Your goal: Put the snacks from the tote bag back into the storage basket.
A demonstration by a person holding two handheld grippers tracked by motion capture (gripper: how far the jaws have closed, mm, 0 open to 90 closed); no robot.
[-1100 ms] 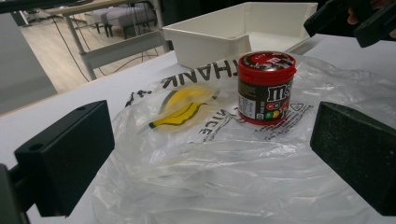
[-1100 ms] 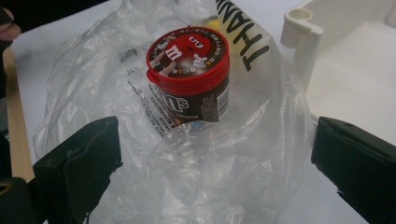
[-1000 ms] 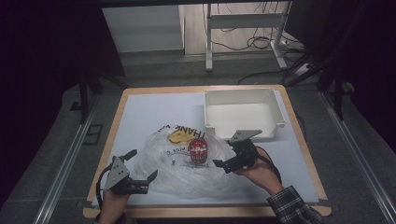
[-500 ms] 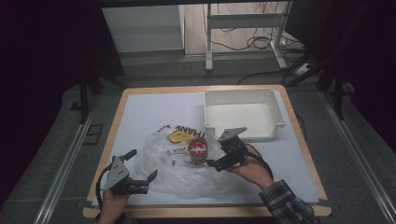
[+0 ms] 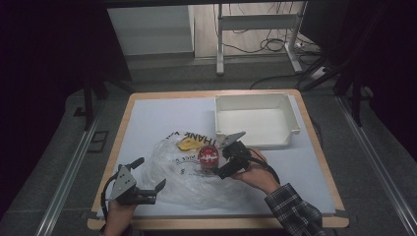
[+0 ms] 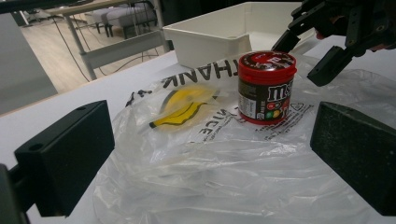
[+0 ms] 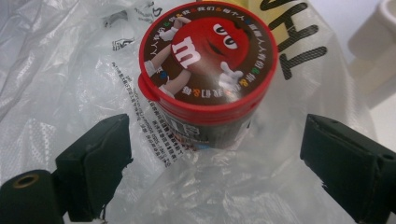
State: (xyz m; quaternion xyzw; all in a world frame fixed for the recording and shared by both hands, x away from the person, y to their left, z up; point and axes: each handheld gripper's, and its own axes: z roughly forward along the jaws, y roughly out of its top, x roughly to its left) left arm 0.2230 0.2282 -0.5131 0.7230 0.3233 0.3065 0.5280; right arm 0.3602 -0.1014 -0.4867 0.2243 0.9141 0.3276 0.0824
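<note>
- A red-lidded candy tub stands upright on a clear plastic bag, which lies flat on the white worktop.
- The right tool sits just beside the tub. Its jaws have just been closing and remain apart, one on each side, not pressing it.
- The left tool rests at the bag's near edge, jaws apart and holding nothing.
- A white tray stands behind the bag.
</note>
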